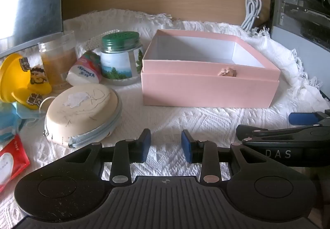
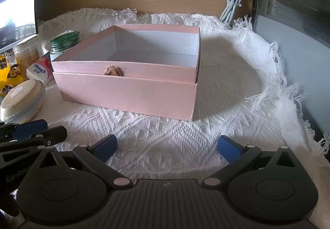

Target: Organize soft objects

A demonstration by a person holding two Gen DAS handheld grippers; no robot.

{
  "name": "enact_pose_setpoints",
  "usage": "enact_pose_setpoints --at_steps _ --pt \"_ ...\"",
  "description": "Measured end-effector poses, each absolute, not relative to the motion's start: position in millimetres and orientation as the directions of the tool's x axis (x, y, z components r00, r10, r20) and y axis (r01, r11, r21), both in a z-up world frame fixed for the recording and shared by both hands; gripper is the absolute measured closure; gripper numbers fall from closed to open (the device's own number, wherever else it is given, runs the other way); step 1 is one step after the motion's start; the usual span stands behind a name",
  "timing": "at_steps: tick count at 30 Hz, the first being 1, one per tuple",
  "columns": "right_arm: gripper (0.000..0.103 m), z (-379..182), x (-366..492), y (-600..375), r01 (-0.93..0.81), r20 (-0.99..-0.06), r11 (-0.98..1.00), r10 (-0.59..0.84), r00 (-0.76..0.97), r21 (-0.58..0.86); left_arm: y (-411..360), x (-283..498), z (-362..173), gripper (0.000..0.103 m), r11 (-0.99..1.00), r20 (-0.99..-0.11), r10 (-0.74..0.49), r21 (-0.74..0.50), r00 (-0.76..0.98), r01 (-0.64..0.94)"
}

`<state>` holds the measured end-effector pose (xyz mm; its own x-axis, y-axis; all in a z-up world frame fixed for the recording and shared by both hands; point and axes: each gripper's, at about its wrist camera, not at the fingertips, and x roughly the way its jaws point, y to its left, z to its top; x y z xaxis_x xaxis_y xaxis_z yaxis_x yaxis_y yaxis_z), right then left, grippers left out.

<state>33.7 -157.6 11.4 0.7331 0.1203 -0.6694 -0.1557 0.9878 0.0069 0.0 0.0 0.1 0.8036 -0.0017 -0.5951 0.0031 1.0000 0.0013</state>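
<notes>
**Pink box open on the white cloth, both grippers empty in front of it**

At the far left of the left wrist view lie a red packet [image 1: 11,159] and a blue face mask [image 1: 12,117], with a yellow toy [image 1: 22,80] behind them. Next come a clear plastic cup [image 1: 57,60], a small tissue pack [image 1: 85,72] and a green-lidded jar [image 1: 120,58]. In front of these rests a cream zippered pouch [image 1: 82,111], the soft item nearest the left gripper [image 1: 166,146], whose jaws stand narrow with only cloth between them. The open pink box [image 1: 208,93] sits in the middle of the white woven cloth [image 1: 185,119] covering the table, with nothing visible inside, a small beige bow [image 1: 226,72] on its front wall. The right gripper [image 2: 167,148] hovers low before the box, jaws spread wide and holding nothing. A coiled white cable [image 2: 233,0] hangs at the wooden back panel, right of the box.
</notes>
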Motion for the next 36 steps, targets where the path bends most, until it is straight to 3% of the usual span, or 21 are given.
enact_pose_setpoints --at_steps 36 --pt "0.000 11.8 33.8 -157.5 -0.156 -0.669 0.988 0.120 0.733 0.006 2.9 -2.1 1.3 0.067 1.000 -0.593 -0.017 -0.026 0.805 0.001"
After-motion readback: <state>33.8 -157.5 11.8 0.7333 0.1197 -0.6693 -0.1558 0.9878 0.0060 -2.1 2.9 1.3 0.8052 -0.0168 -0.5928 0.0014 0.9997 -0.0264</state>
